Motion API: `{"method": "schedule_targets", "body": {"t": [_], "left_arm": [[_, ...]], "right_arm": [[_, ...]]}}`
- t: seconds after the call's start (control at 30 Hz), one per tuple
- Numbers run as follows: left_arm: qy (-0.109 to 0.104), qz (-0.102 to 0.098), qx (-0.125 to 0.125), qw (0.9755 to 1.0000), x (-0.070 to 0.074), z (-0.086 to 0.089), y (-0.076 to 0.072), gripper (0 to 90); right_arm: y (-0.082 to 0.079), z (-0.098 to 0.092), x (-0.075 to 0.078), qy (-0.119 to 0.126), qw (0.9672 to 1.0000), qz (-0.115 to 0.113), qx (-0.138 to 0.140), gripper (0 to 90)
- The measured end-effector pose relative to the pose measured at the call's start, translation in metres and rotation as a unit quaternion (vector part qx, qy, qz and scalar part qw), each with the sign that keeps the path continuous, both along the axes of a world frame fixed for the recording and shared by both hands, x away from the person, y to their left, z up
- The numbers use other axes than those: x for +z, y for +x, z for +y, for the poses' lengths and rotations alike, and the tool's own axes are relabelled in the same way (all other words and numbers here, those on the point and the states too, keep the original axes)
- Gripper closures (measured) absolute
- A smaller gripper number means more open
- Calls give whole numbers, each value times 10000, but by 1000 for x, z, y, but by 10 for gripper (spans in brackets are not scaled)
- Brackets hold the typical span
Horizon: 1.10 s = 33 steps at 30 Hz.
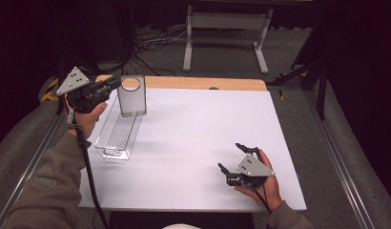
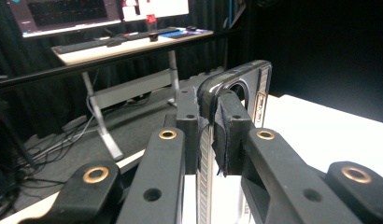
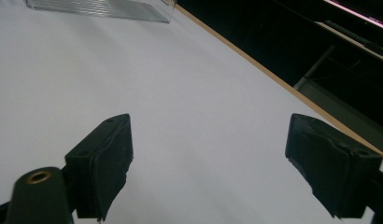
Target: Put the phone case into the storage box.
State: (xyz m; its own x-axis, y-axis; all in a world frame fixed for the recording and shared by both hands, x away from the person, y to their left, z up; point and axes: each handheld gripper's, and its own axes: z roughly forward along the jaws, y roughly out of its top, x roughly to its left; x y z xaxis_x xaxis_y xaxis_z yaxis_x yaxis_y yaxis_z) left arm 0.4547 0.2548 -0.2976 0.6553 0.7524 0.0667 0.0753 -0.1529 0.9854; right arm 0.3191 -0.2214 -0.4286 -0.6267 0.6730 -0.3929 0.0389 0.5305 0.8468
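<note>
A clear phone case [image 1: 132, 96] with a round camera hole stands upright above the table's far left part. My left gripper [image 1: 115, 85] is shut on its edge. In the left gripper view the case [image 2: 248, 86] rises between the two pads, and the left gripper [image 2: 209, 128] clamps its rim. Just under and in front of the case, a clear ribbed tray [image 1: 118, 136] lies on the white table. My right gripper [image 1: 230, 155] rests near the front right, open with nothing between its fingers. In the right gripper view the right gripper [image 3: 208, 154] is wide apart over bare table.
The white table top [image 1: 198, 138] has a wooden strip along its far edge [image 1: 208, 83]. Beyond it stand a white desk frame [image 1: 227, 28] and floor cables [image 1: 150, 45]. The ribbed tray [image 3: 96, 8] lies at the top left of the right gripper view.
</note>
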Motion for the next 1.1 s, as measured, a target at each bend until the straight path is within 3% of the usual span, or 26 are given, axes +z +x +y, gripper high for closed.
{"method": "schedule_targets", "body": {"t": [0.23, 0.47, 0.73, 1.1], "left_arm": [[79, 34, 155, 9998, -3, 9, 15, 817], [196, 118, 291, 9993, -15, 14, 37, 817], [208, 173, 310, 9992, -25, 22, 54, 817], [257, 218, 284, 9990, -45, 19, 84, 817]], "right_arm": [[1, 1, -2, -51, 10000, 20, -18, 161], [4, 6, -5, -123, 9999, 71, -11, 161], [8, 7, -5, -95, 9999, 117, -64, 161], [12, 8, -1, -5, 9996, 153, -222, 163]]}}
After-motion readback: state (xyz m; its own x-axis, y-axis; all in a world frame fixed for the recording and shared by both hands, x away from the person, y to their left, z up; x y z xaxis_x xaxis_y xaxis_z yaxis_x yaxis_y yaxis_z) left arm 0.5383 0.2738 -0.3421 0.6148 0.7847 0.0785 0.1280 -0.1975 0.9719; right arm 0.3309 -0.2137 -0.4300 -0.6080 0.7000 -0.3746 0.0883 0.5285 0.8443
